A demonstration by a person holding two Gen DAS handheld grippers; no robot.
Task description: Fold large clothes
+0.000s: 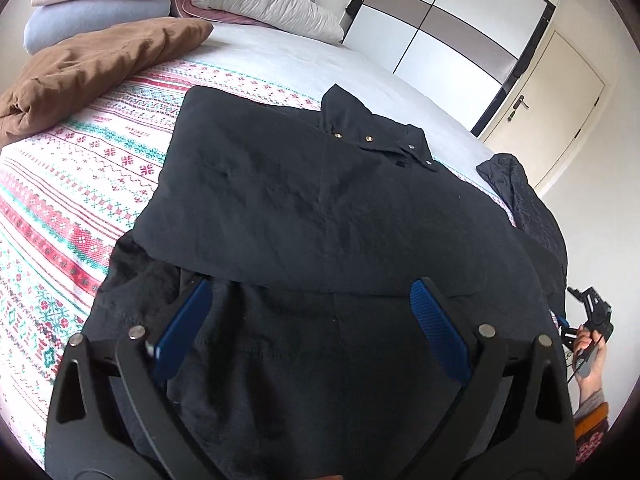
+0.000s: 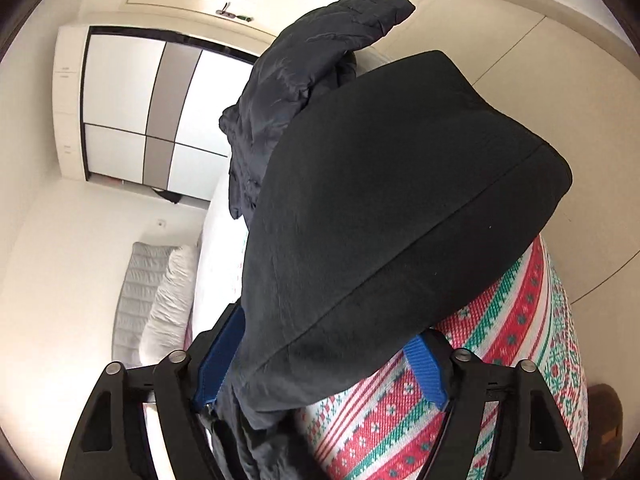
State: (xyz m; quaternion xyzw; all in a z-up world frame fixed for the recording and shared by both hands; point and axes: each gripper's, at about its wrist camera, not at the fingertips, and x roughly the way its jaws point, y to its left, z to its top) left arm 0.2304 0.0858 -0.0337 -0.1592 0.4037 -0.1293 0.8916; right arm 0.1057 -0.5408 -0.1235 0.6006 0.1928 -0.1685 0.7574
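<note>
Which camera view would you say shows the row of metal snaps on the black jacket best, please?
The left wrist view: the metal snaps run in a clear line below the black jacket's collar. The right wrist view shows only a folded edge of that jacket close up, no snaps.

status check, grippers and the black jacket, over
Left gripper open above black jacket. Right gripper straddling its edge, grip unclear. Quilted dark garment crowds the far side.

Black jacket: matt woven cloth, metal snaps; bedspread: knit-patterned cloth; wardrobe: glossy panels.
</note>
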